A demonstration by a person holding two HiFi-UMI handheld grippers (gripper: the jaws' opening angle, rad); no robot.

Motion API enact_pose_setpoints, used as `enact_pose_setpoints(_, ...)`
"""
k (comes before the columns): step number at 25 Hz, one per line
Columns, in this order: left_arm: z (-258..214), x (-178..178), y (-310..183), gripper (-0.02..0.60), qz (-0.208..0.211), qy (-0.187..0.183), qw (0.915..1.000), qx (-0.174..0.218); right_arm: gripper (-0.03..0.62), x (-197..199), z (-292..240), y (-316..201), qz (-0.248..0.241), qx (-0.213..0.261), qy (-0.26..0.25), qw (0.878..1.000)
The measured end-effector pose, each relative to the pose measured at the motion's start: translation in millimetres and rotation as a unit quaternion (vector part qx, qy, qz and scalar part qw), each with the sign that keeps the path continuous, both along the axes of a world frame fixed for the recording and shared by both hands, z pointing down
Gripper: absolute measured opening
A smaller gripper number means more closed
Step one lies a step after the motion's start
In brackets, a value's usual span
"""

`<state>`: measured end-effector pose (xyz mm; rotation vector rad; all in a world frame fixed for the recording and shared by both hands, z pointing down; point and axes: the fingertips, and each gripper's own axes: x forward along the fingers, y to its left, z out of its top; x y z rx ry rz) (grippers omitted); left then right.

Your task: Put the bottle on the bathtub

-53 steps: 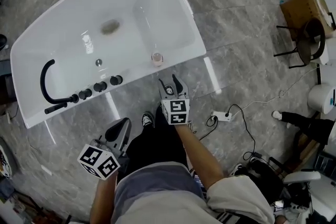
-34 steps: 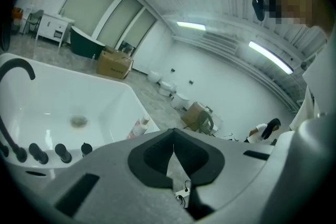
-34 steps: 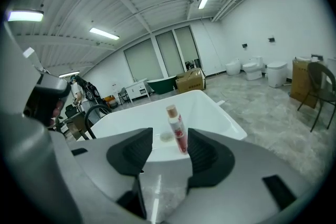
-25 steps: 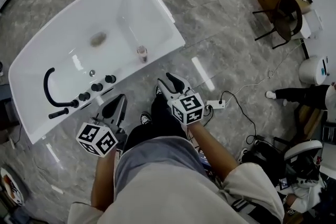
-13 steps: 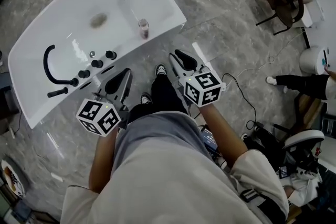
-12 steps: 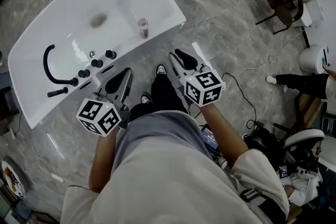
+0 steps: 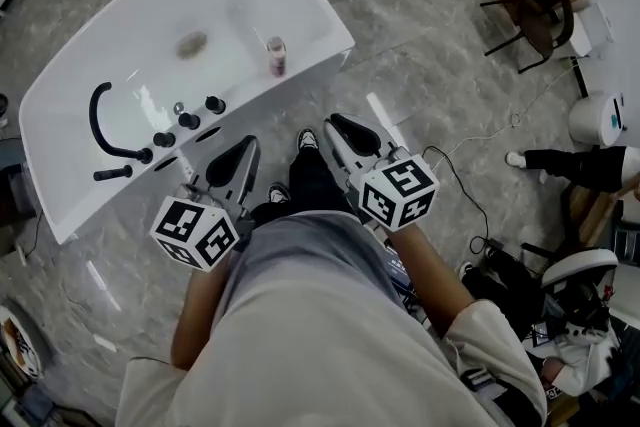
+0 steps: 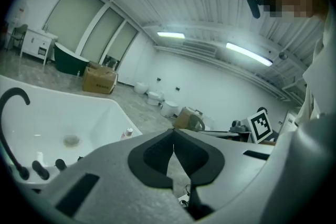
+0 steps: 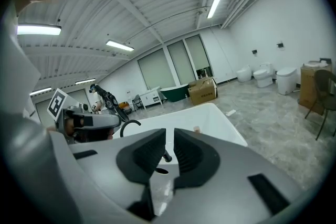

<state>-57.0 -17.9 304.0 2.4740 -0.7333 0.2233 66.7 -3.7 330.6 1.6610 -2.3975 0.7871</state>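
The small pinkish bottle [image 7: 276, 55] is standing upright on the near rim of the white bathtub [image 7: 130, 45], to the right of the black knobs [image 7: 188, 122] and the curved black spout [image 7: 97, 115], and nothing is touching it. The person is holding both tongs out in front of the body, apart from the tub. The left gripper [image 7: 243, 152] is sitting clenched, pad tips meeting on nothing, while the right gripper [image 7: 338, 125] has just been closing its jaws and is showing only a narrow, empty slit.

L gripper [image 8: 173, 144] jaws together, empty; bottle [image 8: 126, 132] on tub [image 8: 79, 113] rim.
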Motion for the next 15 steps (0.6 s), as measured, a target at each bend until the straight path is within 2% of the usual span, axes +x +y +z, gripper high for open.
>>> enact_pose_setpoints(5,-7.1,-14.0,3.5,0.008,-0.016,-0.024,0.9995,0.013,0.014,-15.0,-17.0,19.4,-0.006,0.002,0.0,1.0)
enact_pose_setpoints(15,-11.2,-27.2,21.0,0.009,-0.031,-0.031,0.999,0.013,0.011,-29.4,-28.5,41.8,-0.025,0.006,0.002,1.0)
